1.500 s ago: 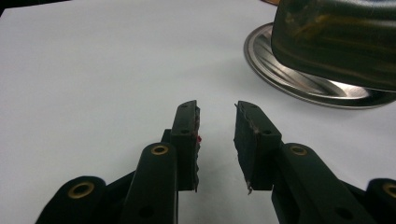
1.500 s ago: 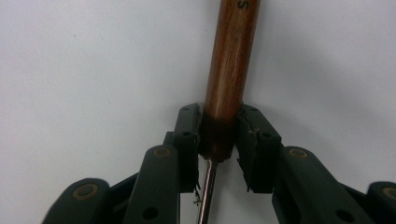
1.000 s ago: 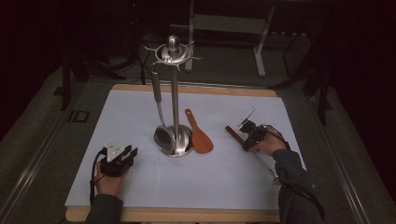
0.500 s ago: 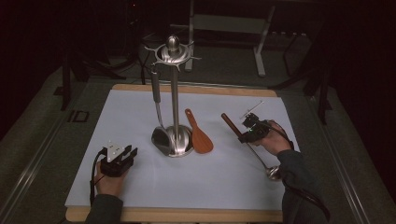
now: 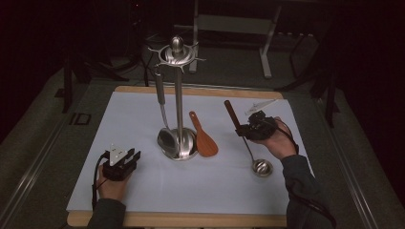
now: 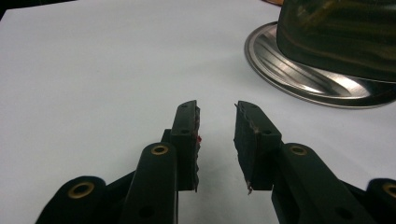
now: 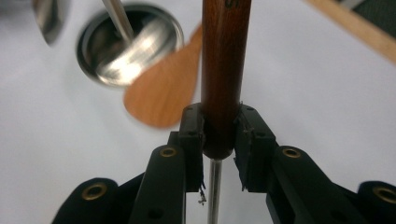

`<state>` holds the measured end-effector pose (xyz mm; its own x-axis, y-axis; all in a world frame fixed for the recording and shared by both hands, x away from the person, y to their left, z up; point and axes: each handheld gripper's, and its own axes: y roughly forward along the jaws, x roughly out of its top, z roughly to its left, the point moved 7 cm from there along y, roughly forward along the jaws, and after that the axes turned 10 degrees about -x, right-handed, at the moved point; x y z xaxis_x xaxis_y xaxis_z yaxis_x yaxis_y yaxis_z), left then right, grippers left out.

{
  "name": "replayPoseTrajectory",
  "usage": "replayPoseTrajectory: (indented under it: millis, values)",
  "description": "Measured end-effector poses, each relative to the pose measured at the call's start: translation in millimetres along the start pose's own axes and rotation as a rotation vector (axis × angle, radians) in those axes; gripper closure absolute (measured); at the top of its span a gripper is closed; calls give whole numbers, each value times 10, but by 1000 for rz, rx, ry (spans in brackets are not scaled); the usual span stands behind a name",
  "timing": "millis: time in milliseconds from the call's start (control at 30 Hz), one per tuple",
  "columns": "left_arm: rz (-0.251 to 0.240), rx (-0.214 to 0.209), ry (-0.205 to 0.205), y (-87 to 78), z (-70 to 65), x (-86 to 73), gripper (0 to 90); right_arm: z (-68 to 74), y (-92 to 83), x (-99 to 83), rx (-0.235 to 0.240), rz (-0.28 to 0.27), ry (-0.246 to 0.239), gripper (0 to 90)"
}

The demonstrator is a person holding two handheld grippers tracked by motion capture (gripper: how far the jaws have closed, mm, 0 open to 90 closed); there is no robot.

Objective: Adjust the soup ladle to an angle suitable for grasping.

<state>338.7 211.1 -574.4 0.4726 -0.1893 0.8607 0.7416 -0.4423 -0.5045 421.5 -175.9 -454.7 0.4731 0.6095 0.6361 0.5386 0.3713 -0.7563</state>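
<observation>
While the left gripper [image 5: 133,156] sits where it was at about seven o'clock on the white mat [image 5: 124,114], the right gripper [image 5: 246,130] has tilted the ladle [image 5: 243,138] more steeply than half a second ago: its dark wooden handle now points up toward eleven o'clock, and its steel bowl [image 5: 262,167] has swung down to about five o'clock, resting on or just above the mat.

At the centre stands the utensil stand [image 5: 178,95]. A second ladle [image 5: 162,109] hangs from its top ring, its bowl sitting over the round base. A wooden spatula [image 5: 203,136] lies flat just beside the base, at its three o'clock.

In the right gripper view the jaws pinch the ladle [image 7: 224,70] at the lower end of its wooden handle, where the thin steel shaft begins. In the left gripper view the jaws stand a little apart with nothing between them, low over the mat [image 6: 93,70], the stand's base [image 6: 317,79] near at one o'clock.
</observation>
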Motion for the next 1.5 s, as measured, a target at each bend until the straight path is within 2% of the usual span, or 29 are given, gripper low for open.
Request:
replayPoseTrajectory:
  millis: [167,333,400,600,967,1233,1500]
  values:
    - [-2,1,-1,0,-2,0,702,123,-67,150,18,-89,-5,743]
    - [-4,1,-3,0,-1,1,702,242,-98,246,31,-141,-23,743]
    - [-3,1,-3,0,-1,1,702,326,-121,312,34,-183,-31,743]
    - [-3,1,-3,0,-1,1,702,471,-174,419,52,-256,-44,742]
    - [-4,2,-4,1,-1,1,702,653,-266,593,71,-349,-49,742]
    - [-3,1,-3,0,-1,1,702,773,-346,714,60,-412,-40,742]
    - [-1,0,-3,1,1,0,702,867,-415,810,61,-452,-41,742]
